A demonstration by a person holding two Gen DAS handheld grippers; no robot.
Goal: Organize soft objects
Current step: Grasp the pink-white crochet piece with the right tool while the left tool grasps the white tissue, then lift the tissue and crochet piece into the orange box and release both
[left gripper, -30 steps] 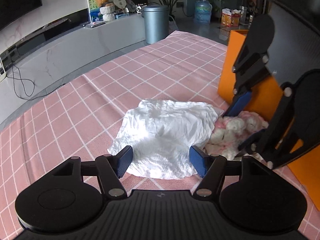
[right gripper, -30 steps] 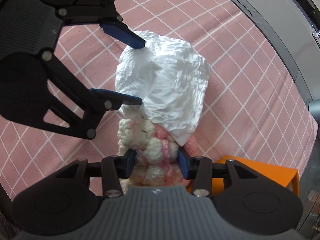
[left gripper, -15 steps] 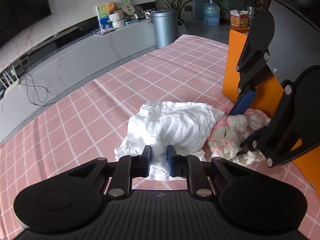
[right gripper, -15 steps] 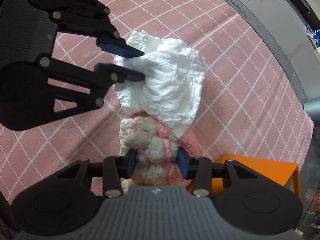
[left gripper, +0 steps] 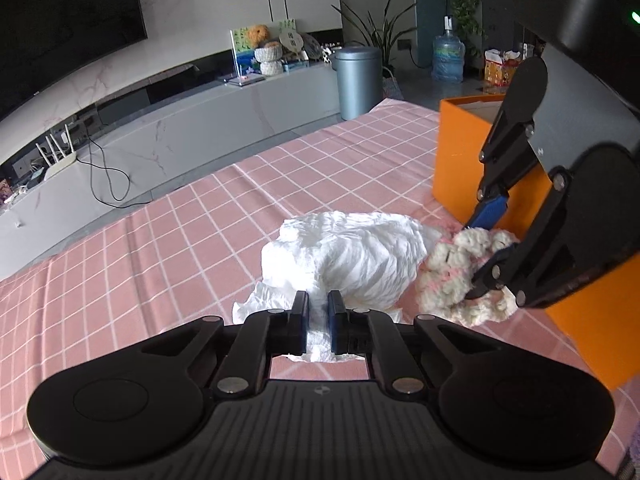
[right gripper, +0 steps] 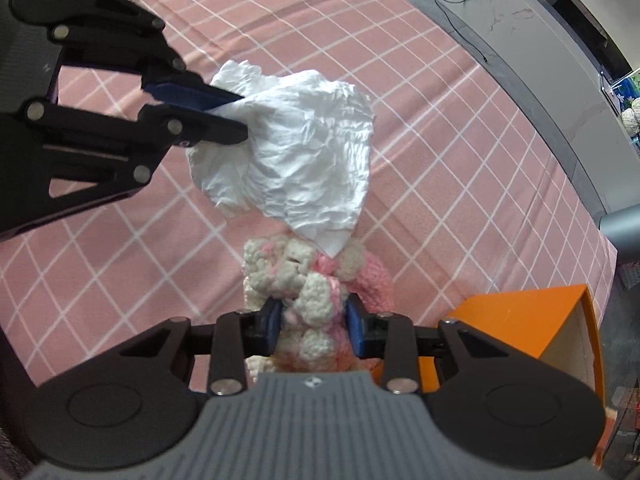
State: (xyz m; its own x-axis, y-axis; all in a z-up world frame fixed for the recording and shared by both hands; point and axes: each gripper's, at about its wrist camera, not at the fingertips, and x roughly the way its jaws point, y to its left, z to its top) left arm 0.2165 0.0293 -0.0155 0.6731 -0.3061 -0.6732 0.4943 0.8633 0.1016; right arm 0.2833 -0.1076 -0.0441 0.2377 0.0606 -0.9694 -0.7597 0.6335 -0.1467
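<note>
A crumpled white cloth [left gripper: 352,256] hangs lifted above the pink checked tablecloth [left gripper: 160,248]. My left gripper [left gripper: 318,314] is shut on its near edge; in the right wrist view the cloth [right gripper: 308,156] hangs from that gripper [right gripper: 236,114]. A fluffy pink-and-white knitted toy [left gripper: 456,276] sits just right of the cloth. My right gripper [right gripper: 314,322] is shut on the toy [right gripper: 296,276] and holds it off the table; it also shows in the left wrist view [left gripper: 478,256]. The cloth's lower corner overlaps the toy's top.
An open orange box [left gripper: 476,160] stands at the right, right behind the toy; it also shows in the right wrist view [right gripper: 532,320]. A grey bin [left gripper: 357,80] and a low TV cabinet [left gripper: 168,136] lie beyond the table's far edge.
My left gripper closed on the white cloth and lifted it, bunching it up. My right gripper kept its hold on the knitted toy and rose with it.
</note>
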